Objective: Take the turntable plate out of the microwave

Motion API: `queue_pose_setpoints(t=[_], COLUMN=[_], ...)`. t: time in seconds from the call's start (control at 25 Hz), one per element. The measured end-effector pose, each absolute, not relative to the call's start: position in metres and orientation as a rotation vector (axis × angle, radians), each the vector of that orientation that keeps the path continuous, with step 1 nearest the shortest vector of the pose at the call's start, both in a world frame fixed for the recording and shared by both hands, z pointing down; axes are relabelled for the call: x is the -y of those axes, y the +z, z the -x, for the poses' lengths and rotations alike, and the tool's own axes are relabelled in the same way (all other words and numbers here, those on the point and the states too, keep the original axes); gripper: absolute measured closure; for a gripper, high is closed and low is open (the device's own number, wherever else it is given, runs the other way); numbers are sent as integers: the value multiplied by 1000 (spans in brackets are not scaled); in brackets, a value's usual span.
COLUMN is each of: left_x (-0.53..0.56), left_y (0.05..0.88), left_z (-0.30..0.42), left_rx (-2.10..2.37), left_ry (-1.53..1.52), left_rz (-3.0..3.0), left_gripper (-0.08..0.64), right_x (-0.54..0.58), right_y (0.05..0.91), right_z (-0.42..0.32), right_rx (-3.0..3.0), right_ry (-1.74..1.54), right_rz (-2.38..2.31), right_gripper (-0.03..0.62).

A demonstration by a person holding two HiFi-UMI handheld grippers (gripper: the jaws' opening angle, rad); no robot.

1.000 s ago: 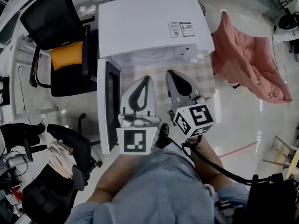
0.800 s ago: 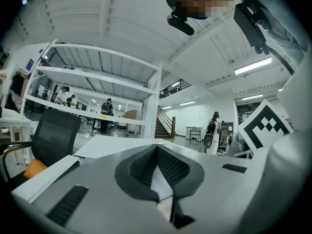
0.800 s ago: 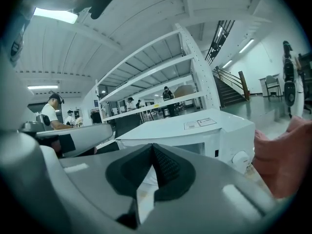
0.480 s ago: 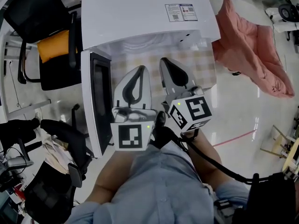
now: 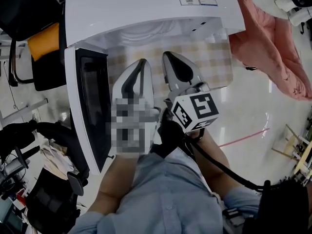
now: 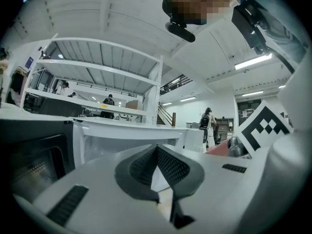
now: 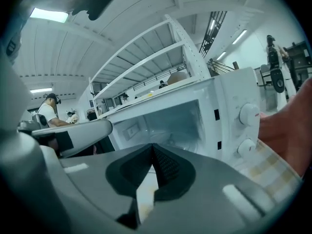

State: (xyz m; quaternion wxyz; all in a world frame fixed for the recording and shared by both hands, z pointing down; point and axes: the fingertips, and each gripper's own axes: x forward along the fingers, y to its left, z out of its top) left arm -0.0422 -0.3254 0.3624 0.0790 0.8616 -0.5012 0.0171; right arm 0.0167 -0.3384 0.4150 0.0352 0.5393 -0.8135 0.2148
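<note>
Left gripper (image 5: 142,62) and right gripper (image 5: 166,54) hang clenched, empty, before the open white boxy microwave (image 5: 146,6). Its round glass turntable plate (image 5: 142,33) seems to lie inside. Spread one gripper first, then enter level at the rim.

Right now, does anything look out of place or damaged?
Nothing spilled or damaged. The microwave sits on the checked cloth, door open to the left. Only the pink blanket lies heaped at the right.
</note>
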Motion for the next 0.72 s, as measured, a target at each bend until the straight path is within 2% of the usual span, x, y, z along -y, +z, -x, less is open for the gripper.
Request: queue_pose_setpoints(t=[0.72], left_x=[362], left_y=[454], left_z=[57], left_rx=[1621], left_ry=[44], left_rz=[-2465], left_gripper=[554], right_x=[365], right_y=[513], right_z=[-3], right_rx=[2520], right_ry=[788], right_rz=[-1612], right_gripper=[591])
